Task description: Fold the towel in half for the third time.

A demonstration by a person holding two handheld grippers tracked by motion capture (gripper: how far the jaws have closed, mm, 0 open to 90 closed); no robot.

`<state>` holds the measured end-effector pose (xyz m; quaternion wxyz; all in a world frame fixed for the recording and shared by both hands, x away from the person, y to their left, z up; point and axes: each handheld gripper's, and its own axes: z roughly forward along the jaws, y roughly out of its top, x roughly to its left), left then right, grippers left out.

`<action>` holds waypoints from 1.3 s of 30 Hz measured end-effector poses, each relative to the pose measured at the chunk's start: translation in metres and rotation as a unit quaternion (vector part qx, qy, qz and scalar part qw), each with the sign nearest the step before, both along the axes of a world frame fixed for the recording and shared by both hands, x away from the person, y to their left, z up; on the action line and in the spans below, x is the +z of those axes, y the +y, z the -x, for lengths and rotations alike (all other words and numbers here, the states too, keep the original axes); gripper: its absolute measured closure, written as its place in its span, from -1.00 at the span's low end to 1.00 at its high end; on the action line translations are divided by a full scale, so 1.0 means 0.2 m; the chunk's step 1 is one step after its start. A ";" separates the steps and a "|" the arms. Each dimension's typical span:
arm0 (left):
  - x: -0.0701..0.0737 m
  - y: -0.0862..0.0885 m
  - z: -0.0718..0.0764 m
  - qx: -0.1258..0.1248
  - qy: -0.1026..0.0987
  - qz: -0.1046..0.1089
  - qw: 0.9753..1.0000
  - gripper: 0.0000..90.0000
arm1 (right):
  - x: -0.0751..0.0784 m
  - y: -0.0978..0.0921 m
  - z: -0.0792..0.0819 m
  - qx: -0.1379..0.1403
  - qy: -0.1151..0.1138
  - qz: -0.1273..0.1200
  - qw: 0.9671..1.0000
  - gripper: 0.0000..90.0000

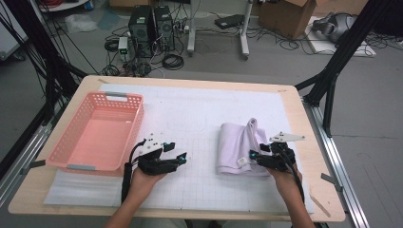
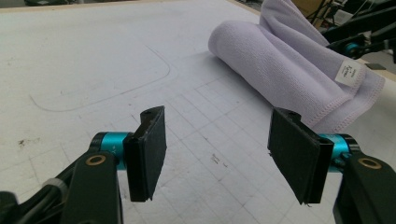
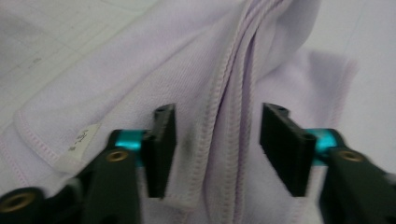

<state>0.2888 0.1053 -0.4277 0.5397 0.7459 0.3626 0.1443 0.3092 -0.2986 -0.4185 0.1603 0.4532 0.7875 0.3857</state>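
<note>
Fingers of the right gripper (image 3: 215, 149) sit apart around the towel (image 1: 236, 146) fold; a thin pinch could slip. Left gripper (image 2: 219, 154) fingers are apart too.

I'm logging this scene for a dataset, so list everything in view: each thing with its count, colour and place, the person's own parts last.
towel: one, pale lilac, folded with a white label, right half of the table
basket: one, pink plastic, left side of the table
grid mat: one, white, covering the tabletop
table: one, light wood edge
computer towers: two, black, on the floor behind the table
cardboard box: one, brown, floor at the back right
left gripper: one, black, jaws open over the bare mat
right gripper: one, black, jaws open around a raised towel fold
hands: two, near edge, each holding a gripper
</note>
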 end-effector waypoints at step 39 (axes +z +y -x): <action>-0.01 0.03 0.00 0.014 0.007 0.009 1.000 -0.17 | -0.01 -0.10 -0.01 -0.058 0.023 0.061 0.996 0.36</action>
